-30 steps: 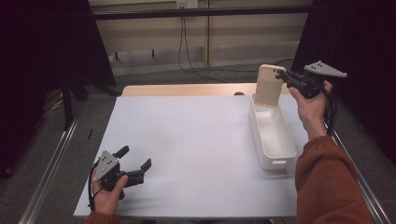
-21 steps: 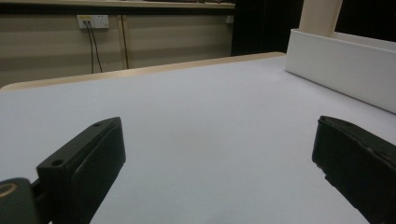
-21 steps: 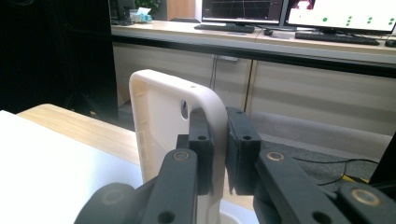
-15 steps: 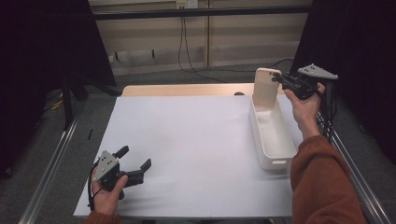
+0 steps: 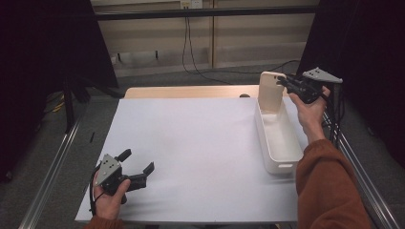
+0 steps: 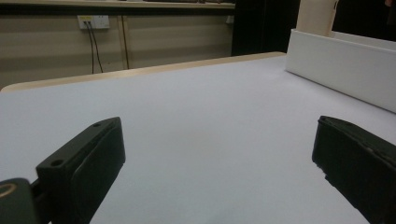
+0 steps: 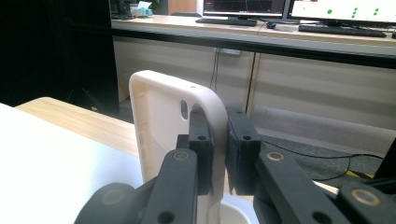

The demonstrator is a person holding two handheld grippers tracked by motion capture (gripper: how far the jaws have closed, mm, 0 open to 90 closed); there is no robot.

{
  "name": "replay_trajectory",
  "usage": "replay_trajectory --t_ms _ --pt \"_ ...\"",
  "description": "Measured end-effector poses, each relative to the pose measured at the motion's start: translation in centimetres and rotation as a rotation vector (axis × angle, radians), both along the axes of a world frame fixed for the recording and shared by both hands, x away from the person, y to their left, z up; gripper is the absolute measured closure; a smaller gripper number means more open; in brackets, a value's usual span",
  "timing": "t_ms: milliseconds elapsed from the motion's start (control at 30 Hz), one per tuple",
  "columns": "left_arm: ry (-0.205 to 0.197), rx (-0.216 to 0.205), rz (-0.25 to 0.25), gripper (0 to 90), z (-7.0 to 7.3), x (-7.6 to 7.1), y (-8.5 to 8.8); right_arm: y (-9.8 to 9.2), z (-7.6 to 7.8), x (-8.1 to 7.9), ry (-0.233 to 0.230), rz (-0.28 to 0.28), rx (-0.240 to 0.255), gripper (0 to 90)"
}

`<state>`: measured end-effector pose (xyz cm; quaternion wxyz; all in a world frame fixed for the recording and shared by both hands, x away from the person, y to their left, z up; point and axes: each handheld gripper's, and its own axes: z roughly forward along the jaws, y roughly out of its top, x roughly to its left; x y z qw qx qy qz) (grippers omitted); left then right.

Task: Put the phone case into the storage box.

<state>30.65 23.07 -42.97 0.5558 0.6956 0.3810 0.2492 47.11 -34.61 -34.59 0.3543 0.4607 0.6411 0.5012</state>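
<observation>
The bench [image 5: 191,143] carries a white bin [image 5: 279,143] at its right. Upright over the bin's far end stands a cream lid [image 5: 270,91], with the right gripper [image 5: 286,84] jaws clamped on its edge. The left gripper [image 5: 143,172] rests near-left, jaws apart.

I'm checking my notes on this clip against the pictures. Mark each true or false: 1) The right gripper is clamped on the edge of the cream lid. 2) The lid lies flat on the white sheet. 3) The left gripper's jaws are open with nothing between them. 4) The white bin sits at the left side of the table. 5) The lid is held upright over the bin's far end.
1) True: the right gripper pinches the rim of the cream lid.
2) False: it is held upright, off the white sheet.
3) True: the left gripper is open and empty.
4) False: the white bin sits at the right.
5) True.
</observation>
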Motion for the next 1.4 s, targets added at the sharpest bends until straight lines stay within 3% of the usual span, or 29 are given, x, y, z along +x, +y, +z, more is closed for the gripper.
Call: replay_trajectory --t_ms 400,1400 --pt "0.002 -0.006 0.001 2.6 0.0 0.1 -0.1 -1.0 -1.9 -0.1 0.019 -0.03 0.039 82.0" --pt "-0.004 0.003 -0.002 2.7 0.0 0.1 0.0 -0.8 -4.3 0.9 0.025 -0.032 0.033 81.7"
